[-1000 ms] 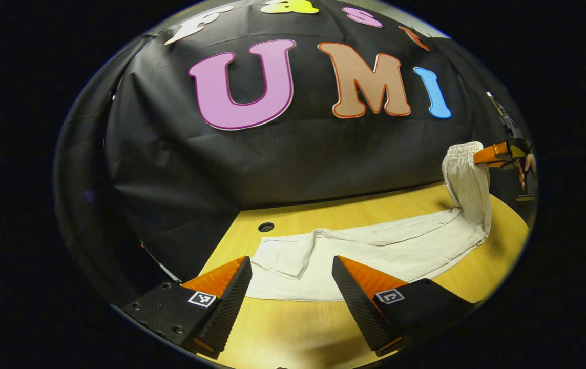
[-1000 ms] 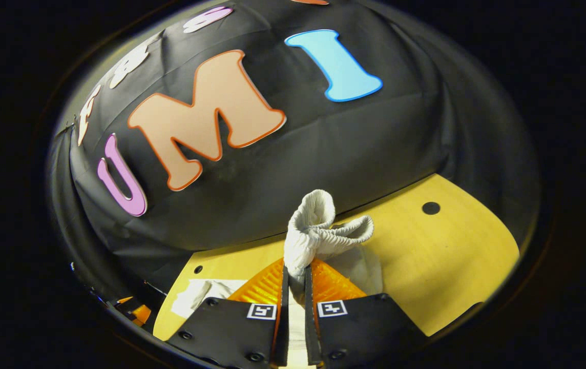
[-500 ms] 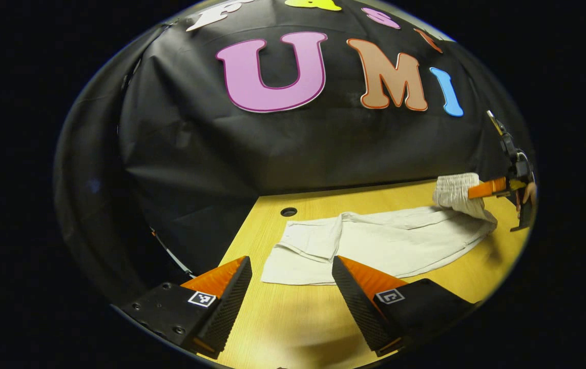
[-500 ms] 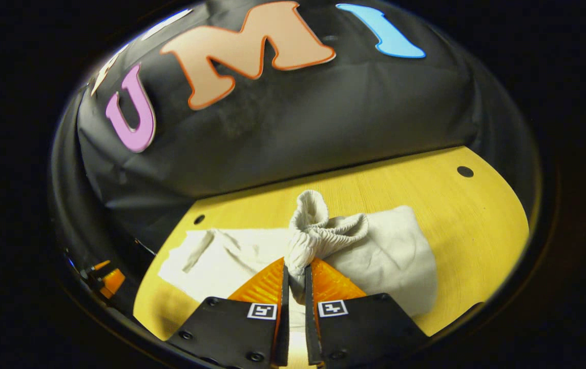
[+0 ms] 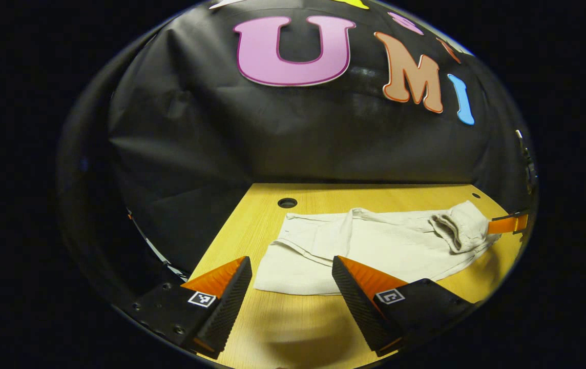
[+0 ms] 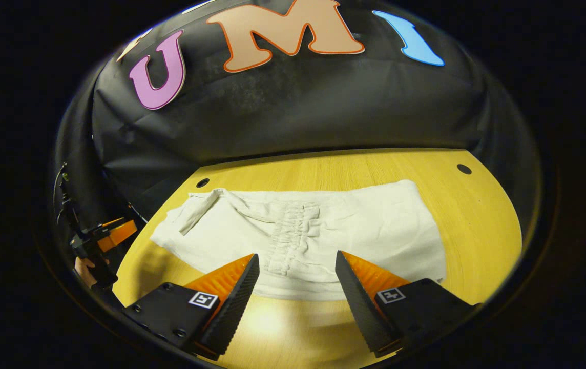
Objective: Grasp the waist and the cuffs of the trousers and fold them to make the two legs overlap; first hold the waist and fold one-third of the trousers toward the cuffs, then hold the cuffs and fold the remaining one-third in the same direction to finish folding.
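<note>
Pale cream trousers [image 5: 375, 246] lie flat along the yellow wooden table [image 5: 252, 225]. Their waist end [image 5: 457, 230] is folded over onto the legs, while the cuff end [image 5: 293, 269] lies nearest my left gripper [image 5: 290, 261]. That gripper is open and hovers just before the cuffs, holding nothing. In the right gripper view the gathered elastic waistband [image 6: 293, 233] rests on top of the trousers [image 6: 385, 225]. My right gripper [image 6: 297, 255] stands open right in front of the waistband, with its fingers apart from the cloth. The left gripper [image 6: 113, 230] shows at the far left edge.
Round cable holes sit in the table [image 6: 477, 215]: one near the cuffs [image 5: 287, 203] and others at the back corners [image 6: 463, 168] [image 6: 202, 182]. The black booth wall rises straight behind the table. A hand [image 6: 85, 266] holds the left gripper.
My right gripper carried the lifted waist down and across onto the legs, then opened and let it go. The left gripper stayed open near the cuffs, shifting only slightly.
</note>
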